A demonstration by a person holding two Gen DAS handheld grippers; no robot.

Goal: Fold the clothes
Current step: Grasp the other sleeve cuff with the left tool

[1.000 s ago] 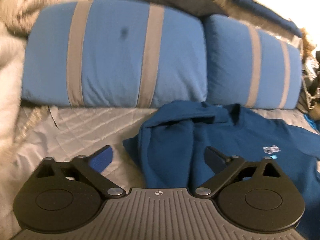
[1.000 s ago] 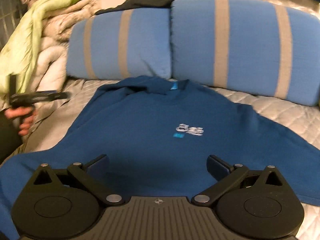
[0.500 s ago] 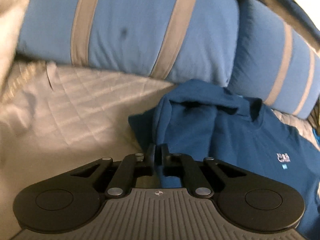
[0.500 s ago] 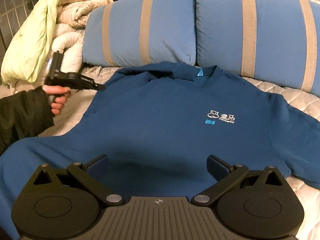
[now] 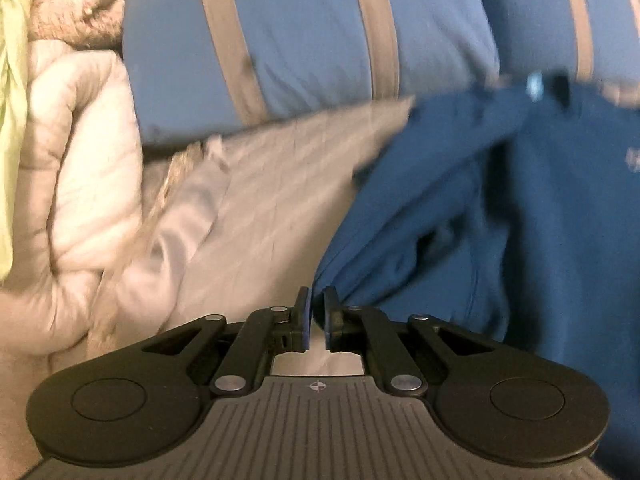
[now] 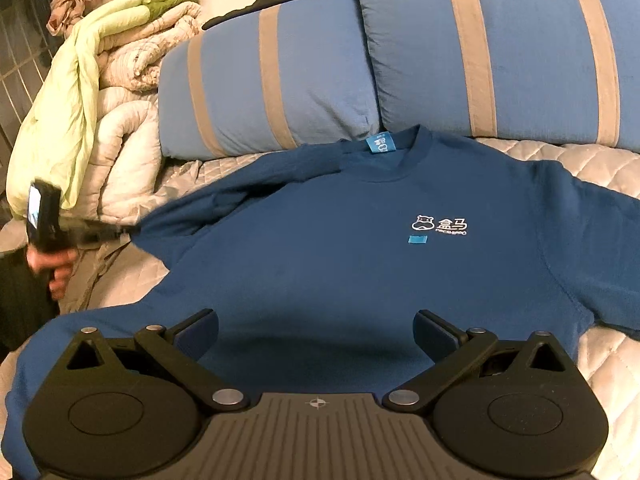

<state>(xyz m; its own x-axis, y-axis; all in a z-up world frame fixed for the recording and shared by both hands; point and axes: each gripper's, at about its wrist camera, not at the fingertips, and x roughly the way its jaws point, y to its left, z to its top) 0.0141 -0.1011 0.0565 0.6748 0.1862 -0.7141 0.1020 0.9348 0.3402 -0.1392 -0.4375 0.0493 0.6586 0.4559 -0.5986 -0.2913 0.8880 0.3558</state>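
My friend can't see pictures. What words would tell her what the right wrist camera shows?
A dark blue shirt lies face up on a quilted bed, below two striped blue pillows. The right gripper hovers open over its hem, while the left gripper pulls one sleeve sideways.

A dark blue cotton T-shirt (image 6: 360, 248) with a small white logo on the chest lies front-up and spread on the quilted bed cover, its collar and light blue neck tag toward the striped pillows. One sleeve lies flat at the right of the right wrist view. The other sleeve (image 5: 384, 256) is drawn out sideways into a taut, creased point.
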